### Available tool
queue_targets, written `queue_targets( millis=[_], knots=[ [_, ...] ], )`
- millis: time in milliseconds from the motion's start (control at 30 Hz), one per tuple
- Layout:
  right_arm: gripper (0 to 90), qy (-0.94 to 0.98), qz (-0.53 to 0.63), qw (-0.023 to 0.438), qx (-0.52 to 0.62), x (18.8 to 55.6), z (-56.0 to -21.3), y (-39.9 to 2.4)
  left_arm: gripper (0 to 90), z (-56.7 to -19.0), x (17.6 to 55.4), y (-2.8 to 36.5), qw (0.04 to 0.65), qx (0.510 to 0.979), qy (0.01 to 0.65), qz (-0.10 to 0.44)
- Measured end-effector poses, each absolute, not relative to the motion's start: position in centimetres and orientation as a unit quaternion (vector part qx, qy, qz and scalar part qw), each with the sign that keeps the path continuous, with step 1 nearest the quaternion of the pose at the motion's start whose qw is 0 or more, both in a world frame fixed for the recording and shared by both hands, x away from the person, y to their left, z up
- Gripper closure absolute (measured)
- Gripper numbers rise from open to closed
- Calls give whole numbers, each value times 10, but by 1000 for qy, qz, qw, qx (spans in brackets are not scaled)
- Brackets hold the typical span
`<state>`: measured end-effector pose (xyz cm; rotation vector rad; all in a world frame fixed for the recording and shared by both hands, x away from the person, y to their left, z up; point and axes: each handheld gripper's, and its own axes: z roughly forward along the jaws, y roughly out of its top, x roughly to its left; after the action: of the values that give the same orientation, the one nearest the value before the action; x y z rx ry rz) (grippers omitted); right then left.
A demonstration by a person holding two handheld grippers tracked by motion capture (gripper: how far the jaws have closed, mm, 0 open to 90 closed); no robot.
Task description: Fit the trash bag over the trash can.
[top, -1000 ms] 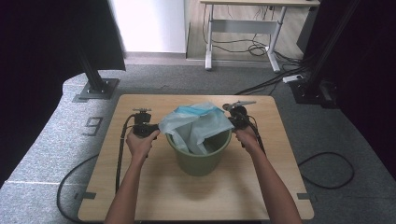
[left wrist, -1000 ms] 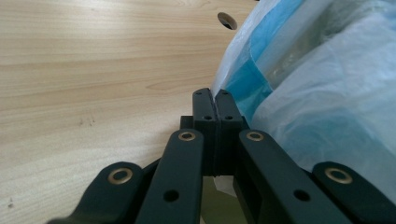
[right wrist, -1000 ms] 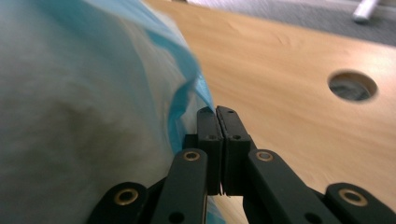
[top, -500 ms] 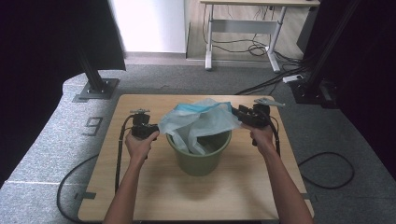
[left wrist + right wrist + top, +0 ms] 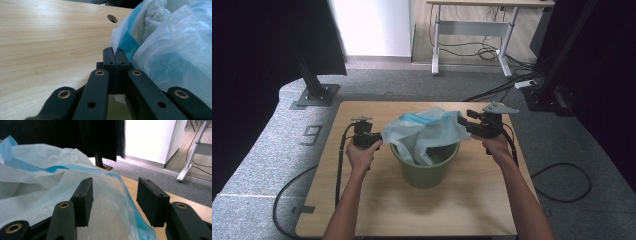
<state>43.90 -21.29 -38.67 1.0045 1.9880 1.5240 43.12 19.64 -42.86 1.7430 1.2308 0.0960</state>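
Standing near the middle of the wooden table [image 5: 377, 205], the green bin [image 5: 426, 170] carries a pale blue plastic bag [image 5: 427, 131] draped over its rim in the high view. The left gripper [image 5: 368, 140] sits just beside the bag's left edge, held by the left hand [image 5: 362, 156]. The right gripper [image 5: 464, 125] hangs at the bag's right edge, held by the right hand [image 5: 496, 146] (its grey plate sits on top).

In the left gripper view, the jaws are pressed fully together; the bag [image 5: 172, 50] lies just to their right, and whether a fold of film is pinched between the pads cannot be told. Bare table [image 5: 50, 37] extends to the left.

In the right gripper view, the jaws stand apart, having just been opening. The bag [image 5: 50, 190] rises between them with its blue hem [image 5: 75, 167] running across, and the pads do not press on it.
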Motion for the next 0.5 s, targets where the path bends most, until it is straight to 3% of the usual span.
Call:
queue_targets(
  millis=[333, 467, 500],
  knots=[
    [436, 732, 534, 245, 345, 455, -388, -198, 894, -429, 434, 197, 486, 711, 507, 34],
    [595, 748, 533, 228, 323, 458, -390, -194, 894, -429, 435, 196, 486, 711, 507, 33],
    [675, 751, 534, 227, 316, 457, -390, -193, 894, -429, 434, 196, 486, 712, 506, 34]
  ],
)
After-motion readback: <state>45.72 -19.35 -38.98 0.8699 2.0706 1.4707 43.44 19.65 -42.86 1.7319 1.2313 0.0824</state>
